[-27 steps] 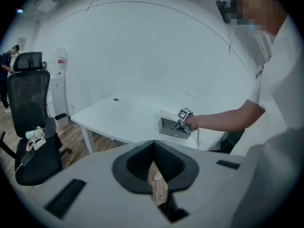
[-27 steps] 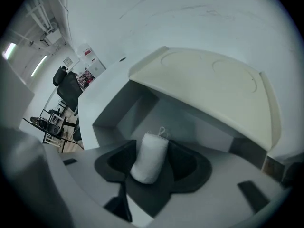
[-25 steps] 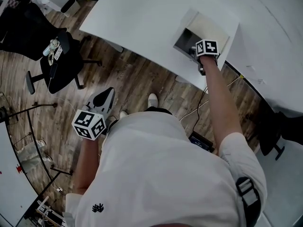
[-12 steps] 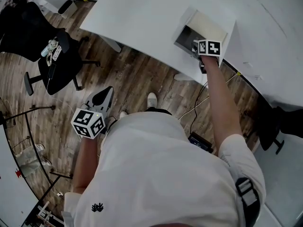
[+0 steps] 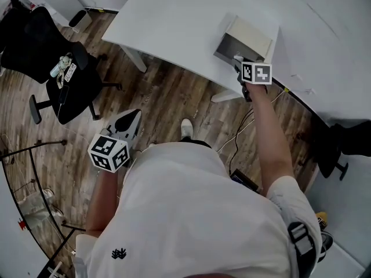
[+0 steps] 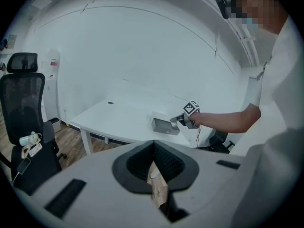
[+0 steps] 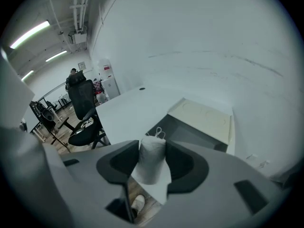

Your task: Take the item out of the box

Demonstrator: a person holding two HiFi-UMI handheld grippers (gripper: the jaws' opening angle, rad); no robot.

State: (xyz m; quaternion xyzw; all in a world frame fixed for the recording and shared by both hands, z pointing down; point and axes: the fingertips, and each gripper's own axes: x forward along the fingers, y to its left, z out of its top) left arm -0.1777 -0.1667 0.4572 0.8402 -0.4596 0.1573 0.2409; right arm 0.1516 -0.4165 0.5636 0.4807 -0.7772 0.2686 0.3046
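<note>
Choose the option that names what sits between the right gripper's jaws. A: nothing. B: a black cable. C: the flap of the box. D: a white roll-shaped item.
D: in the right gripper view the right gripper, whose jaws have just been closing, grips a white roll-shaped item between its pads, with the open box behind it on the table.

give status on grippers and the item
Right gripper: jaws just been closing, now gripping roll, above box. Left gripper shut, empty. Nothing in the way.
</note>
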